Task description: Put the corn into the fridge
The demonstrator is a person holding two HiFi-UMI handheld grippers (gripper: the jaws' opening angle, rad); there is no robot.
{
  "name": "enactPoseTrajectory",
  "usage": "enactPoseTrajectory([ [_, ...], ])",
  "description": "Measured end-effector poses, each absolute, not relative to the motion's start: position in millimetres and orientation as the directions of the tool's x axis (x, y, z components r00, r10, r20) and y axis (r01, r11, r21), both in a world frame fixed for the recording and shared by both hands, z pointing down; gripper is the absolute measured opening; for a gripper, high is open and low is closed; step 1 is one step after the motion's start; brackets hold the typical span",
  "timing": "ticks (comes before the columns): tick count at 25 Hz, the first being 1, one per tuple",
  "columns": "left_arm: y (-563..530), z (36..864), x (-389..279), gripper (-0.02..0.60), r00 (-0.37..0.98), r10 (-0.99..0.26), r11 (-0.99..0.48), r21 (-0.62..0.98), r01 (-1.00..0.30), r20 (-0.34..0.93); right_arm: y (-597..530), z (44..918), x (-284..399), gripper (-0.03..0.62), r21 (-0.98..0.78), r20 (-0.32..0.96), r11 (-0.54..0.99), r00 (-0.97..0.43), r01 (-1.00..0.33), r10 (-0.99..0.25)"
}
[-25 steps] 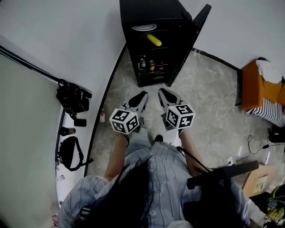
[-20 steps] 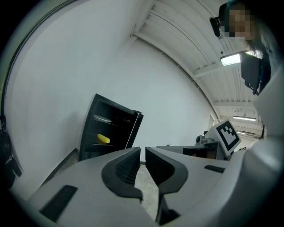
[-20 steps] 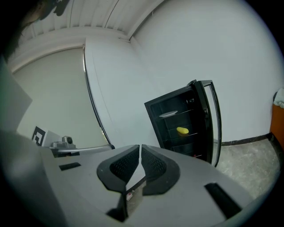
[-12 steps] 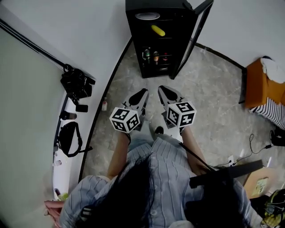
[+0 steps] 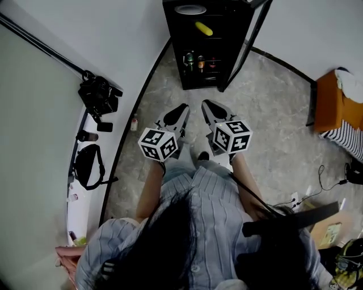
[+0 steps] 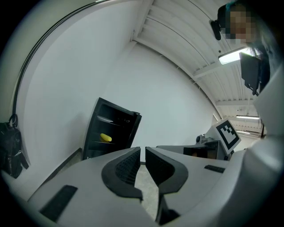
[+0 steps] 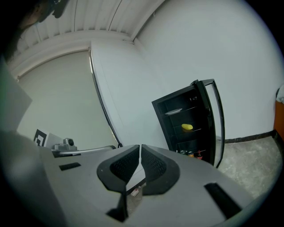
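Note:
A yellow corn cob (image 5: pixel 203 28) (image 6: pixel 105 138) (image 7: pixel 187 127) lies on a middle shelf of the small black fridge (image 5: pixel 193 62), whose door (image 5: pixel 245 48) stands open to the right. A white plate (image 5: pixel 190 9) rests on the shelf above, and bottles (image 5: pixel 198 61) stand on the lowest one. Both grippers are held side by side well short of the fridge, over the floor. My left gripper (image 5: pixel 182 110) (image 6: pixel 142 151) has its jaws together with nothing between them. The right gripper (image 5: pixel 206 106) (image 7: pixel 140 150) is likewise shut and empty.
Grey marble floor (image 5: pixel 266 107) lies in front of the fridge. A white curved wall with black camera bags (image 5: pixel 99 96) runs along the left. An orange box (image 5: pixel 332 105) with striped cloth is at the right edge. Cables (image 5: pixel 323 181) trail at lower right.
The fridge has slid toward the top of the head view, so both grippers and the person have backed away from it. Both grippers stay shut and empty.

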State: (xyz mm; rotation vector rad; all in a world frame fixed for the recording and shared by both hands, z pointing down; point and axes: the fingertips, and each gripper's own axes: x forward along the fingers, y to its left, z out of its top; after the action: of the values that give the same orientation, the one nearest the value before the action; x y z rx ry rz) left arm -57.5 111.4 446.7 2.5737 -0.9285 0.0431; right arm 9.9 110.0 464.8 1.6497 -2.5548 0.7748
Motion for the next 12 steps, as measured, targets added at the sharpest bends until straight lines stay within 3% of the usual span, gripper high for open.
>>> enactPoseTrajectory([
  [12, 114.3, 446.7, -62.7, 0.043, 0.784, -0.596, -0.706, 0.351, -0.615, 0.175, 113.4, 470.4, -0.3, 0.026, -0.398, 0.275, 0.327, -0.451, -0.857, -0.849],
])
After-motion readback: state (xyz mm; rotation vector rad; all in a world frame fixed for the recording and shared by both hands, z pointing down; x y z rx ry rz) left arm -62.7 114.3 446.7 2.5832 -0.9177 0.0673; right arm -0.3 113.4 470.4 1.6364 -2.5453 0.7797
